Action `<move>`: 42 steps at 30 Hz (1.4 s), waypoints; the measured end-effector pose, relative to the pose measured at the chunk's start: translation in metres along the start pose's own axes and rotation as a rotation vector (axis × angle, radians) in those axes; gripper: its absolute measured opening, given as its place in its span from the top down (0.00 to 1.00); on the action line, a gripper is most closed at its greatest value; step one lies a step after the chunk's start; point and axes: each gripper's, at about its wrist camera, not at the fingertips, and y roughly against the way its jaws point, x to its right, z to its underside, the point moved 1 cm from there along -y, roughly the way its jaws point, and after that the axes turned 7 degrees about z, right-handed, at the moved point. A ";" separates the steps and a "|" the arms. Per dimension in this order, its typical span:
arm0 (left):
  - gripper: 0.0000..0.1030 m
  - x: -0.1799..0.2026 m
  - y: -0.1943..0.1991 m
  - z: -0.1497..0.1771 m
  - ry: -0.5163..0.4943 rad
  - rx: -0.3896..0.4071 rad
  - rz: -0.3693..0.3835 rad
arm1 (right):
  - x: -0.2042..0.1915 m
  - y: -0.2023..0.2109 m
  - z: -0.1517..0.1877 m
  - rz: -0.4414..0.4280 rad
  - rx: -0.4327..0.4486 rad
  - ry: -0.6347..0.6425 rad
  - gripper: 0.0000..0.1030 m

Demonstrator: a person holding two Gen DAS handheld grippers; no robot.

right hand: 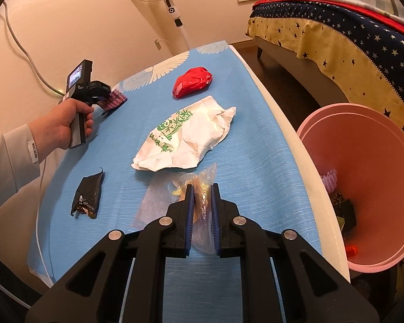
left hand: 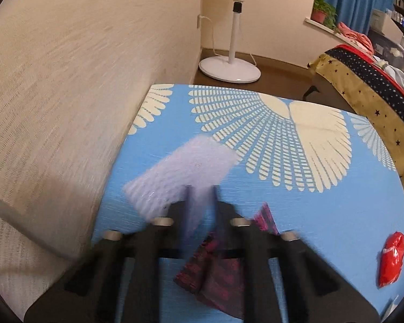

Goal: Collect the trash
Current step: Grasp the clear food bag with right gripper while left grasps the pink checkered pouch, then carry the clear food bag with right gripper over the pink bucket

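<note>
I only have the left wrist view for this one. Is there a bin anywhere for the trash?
Observer: Yes. A pink bin stands beside the table, with some trash already inside.
Operator: My view has the left gripper closed on a lavender sheet. What is the right gripper doing?
Observer: The right gripper is shut on a clear plastic bag with yellowish scraps inside.
Operator: Besides the red bag, what else lies on the table?
Observer: A crumpled white bag with a green panda print and a black wrapper.
</note>
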 end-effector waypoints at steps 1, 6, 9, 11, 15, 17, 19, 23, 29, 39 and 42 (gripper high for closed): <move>0.92 0.001 0.003 -0.001 -0.008 0.009 -0.003 | 0.000 0.001 -0.001 0.001 0.002 0.000 0.88; 0.93 0.013 0.021 -0.005 -0.068 0.049 -0.023 | -0.001 0.006 0.000 0.003 0.014 0.004 0.88; 0.94 0.018 0.042 -0.008 -0.089 0.093 -0.020 | -0.002 0.012 0.001 0.002 0.025 0.011 0.88; 0.94 0.019 0.054 -0.009 -0.094 0.110 -0.007 | -0.002 0.017 0.001 0.004 0.035 0.015 0.88; 0.94 0.031 0.082 -0.006 -0.101 0.132 0.025 | -0.002 0.026 0.000 0.007 0.055 0.020 0.88; 0.94 0.042 0.098 -0.001 -0.129 0.140 0.036 | -0.001 0.032 0.000 0.010 0.070 0.021 0.89; 0.94 0.055 0.114 0.008 -0.140 0.151 0.055 | -0.001 0.037 0.000 0.014 0.086 0.027 0.89; 0.94 0.082 0.140 0.029 -0.181 0.163 0.088 | 0.001 0.050 0.001 0.020 0.116 0.029 0.89; 0.94 0.110 0.179 0.065 -0.191 0.168 0.133 | 0.004 0.071 -0.001 0.019 0.167 0.031 0.89; 0.94 0.137 0.243 0.124 -0.127 0.211 0.207 | 0.011 0.109 -0.008 0.008 0.258 0.033 0.89; 0.94 0.143 0.257 0.141 -0.105 0.227 0.219 | 0.016 0.119 -0.013 0.016 0.288 0.023 0.89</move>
